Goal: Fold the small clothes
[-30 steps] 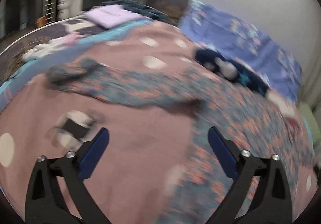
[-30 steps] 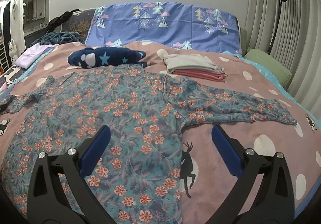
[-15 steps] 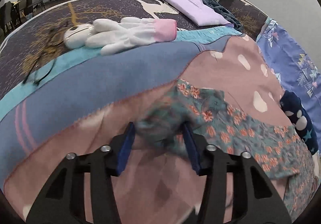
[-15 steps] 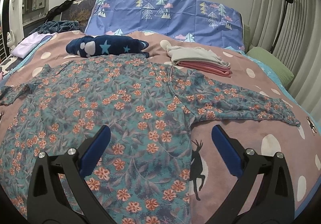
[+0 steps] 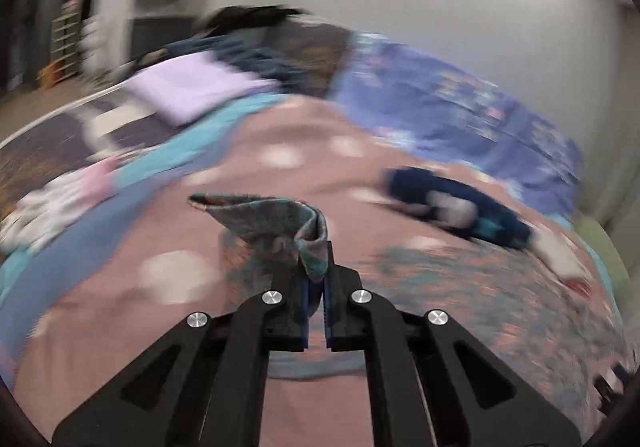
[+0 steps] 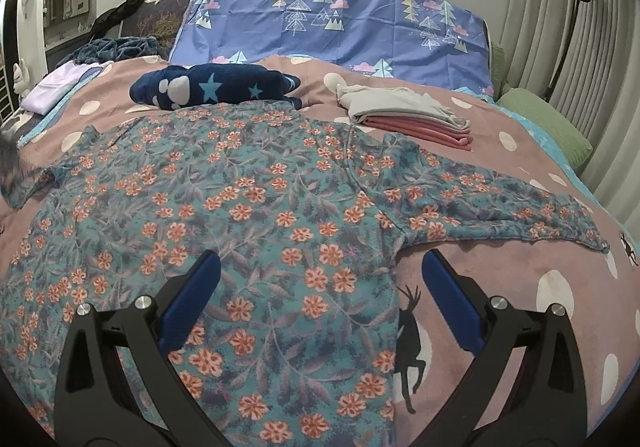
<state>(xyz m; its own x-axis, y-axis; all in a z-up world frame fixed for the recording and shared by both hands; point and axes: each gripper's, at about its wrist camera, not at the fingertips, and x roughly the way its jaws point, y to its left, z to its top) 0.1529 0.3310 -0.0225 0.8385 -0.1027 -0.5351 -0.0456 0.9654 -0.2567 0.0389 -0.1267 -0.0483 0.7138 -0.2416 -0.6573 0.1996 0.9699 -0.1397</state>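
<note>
A teal long-sleeved shirt with orange flowers (image 6: 260,199) lies spread flat on the pink dotted bedcover (image 6: 500,267). My left gripper (image 5: 316,259) is shut on the cuff of its left sleeve (image 5: 276,223), which stands up bunched above the pads, lifted off the bed. That raised sleeve shows blurred at the left edge of the right wrist view (image 6: 16,175). My right gripper (image 6: 320,261) hangs open just above the shirt's right side below the armpit, with nothing between its fingers. The right sleeve (image 6: 520,207) lies stretched out flat to the right.
A navy star-print plush (image 6: 216,87) lies just beyond the shirt's collar. A folded grey and pink stack (image 6: 408,115) sits at the back right, a folded lilac cloth (image 6: 56,87) at the back left. A blue tree-print pillow (image 6: 340,27) and a green pillow (image 6: 548,127) line the headboard.
My left gripper went from wide open to shut on the sleeve cuff, then lifted it and swung towards the shirt's body. My right gripper crept a little lower over the shirt.
</note>
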